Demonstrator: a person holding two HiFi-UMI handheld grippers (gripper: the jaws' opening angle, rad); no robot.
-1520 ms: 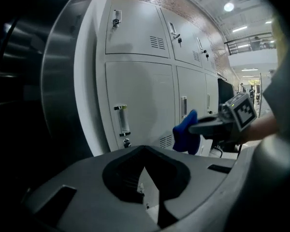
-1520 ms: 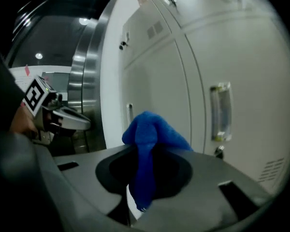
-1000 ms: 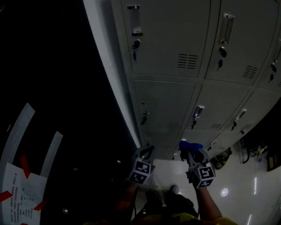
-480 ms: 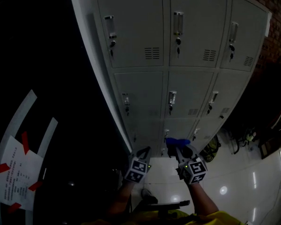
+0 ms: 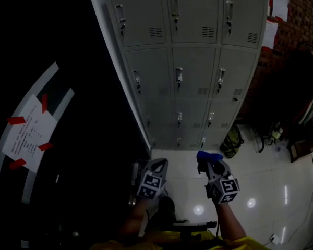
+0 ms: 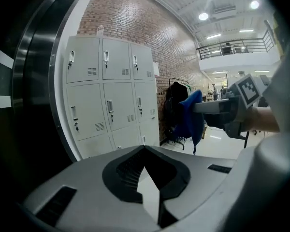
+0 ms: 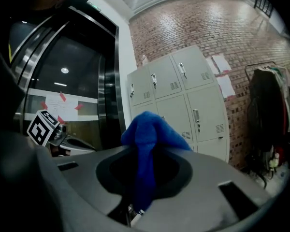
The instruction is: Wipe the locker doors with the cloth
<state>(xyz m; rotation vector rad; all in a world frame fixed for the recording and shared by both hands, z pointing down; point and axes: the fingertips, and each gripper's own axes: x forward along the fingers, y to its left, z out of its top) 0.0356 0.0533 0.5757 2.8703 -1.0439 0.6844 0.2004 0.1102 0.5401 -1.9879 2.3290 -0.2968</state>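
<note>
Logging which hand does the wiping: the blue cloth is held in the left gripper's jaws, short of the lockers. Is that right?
Not quite. The blue cloth is held in the jaws of the right gripper, as the right gripper view shows; the left gripper is shut on nothing. Both are short of the lockers, as you say.

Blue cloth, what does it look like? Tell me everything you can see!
The blue cloth looks soft and fuzzy, like a small towel. It is bunched up and pinched in the right claw, which is shut on it. A rounded lump sticks out past the claw's tips and a loose part hangs down. It is held in the air over the shiny white floor, apart from the grey metal lockers. Only the claw touches it.
</note>
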